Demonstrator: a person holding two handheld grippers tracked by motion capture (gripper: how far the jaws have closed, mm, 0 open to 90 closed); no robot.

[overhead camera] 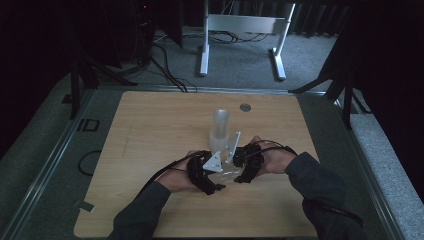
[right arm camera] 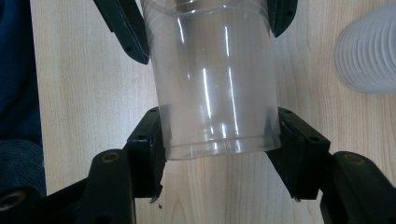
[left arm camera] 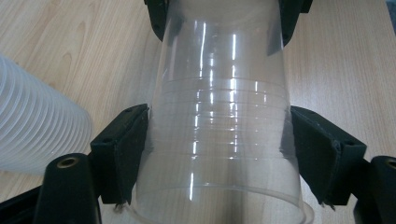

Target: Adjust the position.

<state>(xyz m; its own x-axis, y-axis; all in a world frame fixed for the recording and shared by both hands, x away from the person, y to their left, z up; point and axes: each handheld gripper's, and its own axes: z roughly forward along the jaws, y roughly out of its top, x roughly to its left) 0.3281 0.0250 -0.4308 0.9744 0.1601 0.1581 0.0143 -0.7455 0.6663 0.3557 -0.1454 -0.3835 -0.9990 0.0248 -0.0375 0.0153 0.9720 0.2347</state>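
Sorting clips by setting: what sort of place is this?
Probably a lab or recording studio: a wooden table ringed by dark curtains, cables across grey carpet, a white stand behind.

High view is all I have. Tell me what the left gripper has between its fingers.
Observer: The left gripper is shut on a clear cup, with its fingers pressing near the wide rim end.
Operator: Now report the right gripper.
Observer: The right gripper is shut on the same cup, at its narrow base.
Operator: Describe the stack behind them.
Observer: The cup stack shows many fine rims packed close together, and it stands apart from the held cup.
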